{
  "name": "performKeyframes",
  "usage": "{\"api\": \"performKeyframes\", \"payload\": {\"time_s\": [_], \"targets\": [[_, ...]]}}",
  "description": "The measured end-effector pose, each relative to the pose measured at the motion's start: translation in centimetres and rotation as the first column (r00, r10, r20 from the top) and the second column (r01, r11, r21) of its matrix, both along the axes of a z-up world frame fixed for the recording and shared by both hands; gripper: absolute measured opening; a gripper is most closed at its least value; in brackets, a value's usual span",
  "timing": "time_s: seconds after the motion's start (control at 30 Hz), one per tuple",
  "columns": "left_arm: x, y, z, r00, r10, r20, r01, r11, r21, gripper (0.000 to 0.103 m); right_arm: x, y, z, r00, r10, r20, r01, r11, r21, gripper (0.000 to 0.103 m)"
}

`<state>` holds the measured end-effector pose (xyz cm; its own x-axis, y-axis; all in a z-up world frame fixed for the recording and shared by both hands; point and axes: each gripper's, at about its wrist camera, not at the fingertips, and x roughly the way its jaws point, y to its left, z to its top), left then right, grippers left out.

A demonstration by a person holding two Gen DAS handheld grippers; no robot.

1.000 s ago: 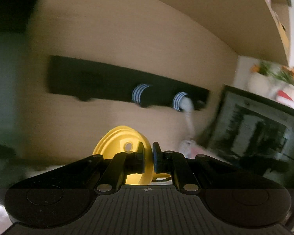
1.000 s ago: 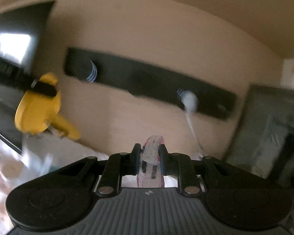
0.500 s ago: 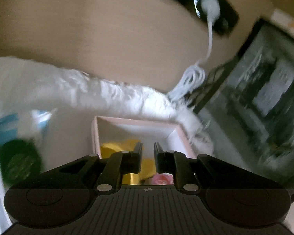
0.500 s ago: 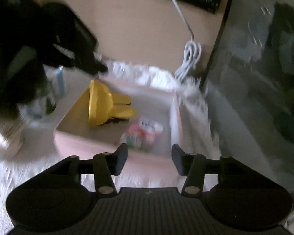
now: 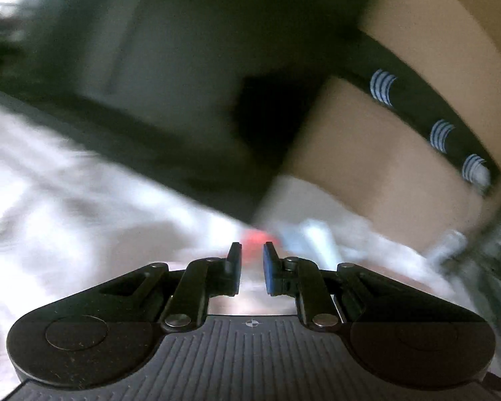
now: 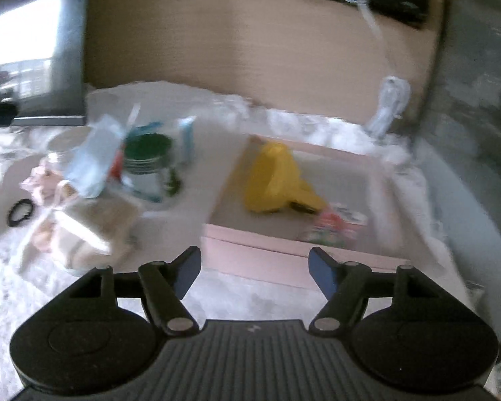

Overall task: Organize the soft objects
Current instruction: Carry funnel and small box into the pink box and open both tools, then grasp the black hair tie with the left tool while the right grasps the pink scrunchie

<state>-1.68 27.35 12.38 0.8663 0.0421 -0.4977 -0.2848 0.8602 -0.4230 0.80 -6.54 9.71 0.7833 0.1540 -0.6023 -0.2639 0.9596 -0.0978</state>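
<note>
While its jaws spread wider with nothing between them, the right gripper (image 6: 254,272) hangs over the near edge of a pink box (image 6: 284,250) on the white fluffy rug (image 6: 33,287). Left of the box lie a black hair tie (image 6: 20,213), a beige pouch (image 6: 83,234) and a green-lidded jar (image 6: 147,163). Inside the box sit a yellow soft toy (image 6: 272,178) and, to its right, a small pink packet (image 6: 334,225). The left gripper (image 5: 252,269) is nearly closed and empty, its view blurred.
</note>
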Motion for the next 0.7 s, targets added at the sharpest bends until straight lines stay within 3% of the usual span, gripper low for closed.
{"api": "performKeyframes", "payload": {"time_s": [0.13, 0.23, 0.47, 0.6, 0.7], "targets": [[-4.0, 4.5, -0.7, 0.986, 0.146, -0.078, -0.146, 0.989, 0.009, 0.015, 0.2, 3.4, -0.1, 0.997, 0.080, -0.024, -0.079, 0.997, 0.018, 0.072], [-5.8, 6.2, -1.8, 0.979, 0.161, -0.128, -0.161, 0.987, 0.012, 0.015, -0.3, 5.8, 0.0, 0.990, 0.140, -0.009, -0.140, 0.990, 0.011, 0.072], [-3.6, 3.6, -4.1, 0.983, -0.044, -0.177, 0.051, 0.998, 0.039, 0.015, -1.9, 8.8, -0.4, 0.976, 0.217, -0.004, -0.217, 0.975, -0.052, 0.073], [-1.2, 1.0, -5.3, 0.959, -0.181, -0.218, 0.208, 0.972, 0.106, 0.015, -2.6, 8.9, -0.6, 0.976, 0.219, -0.012, -0.219, 0.972, -0.081, 0.073], [-0.1, -0.5, -6.4, 0.946, -0.231, -0.227, 0.273, 0.947, 0.172, 0.018, -3.0, 8.3, -0.8, 0.978, 0.205, -0.025, -0.206, 0.973, -0.100, 0.073]]}}
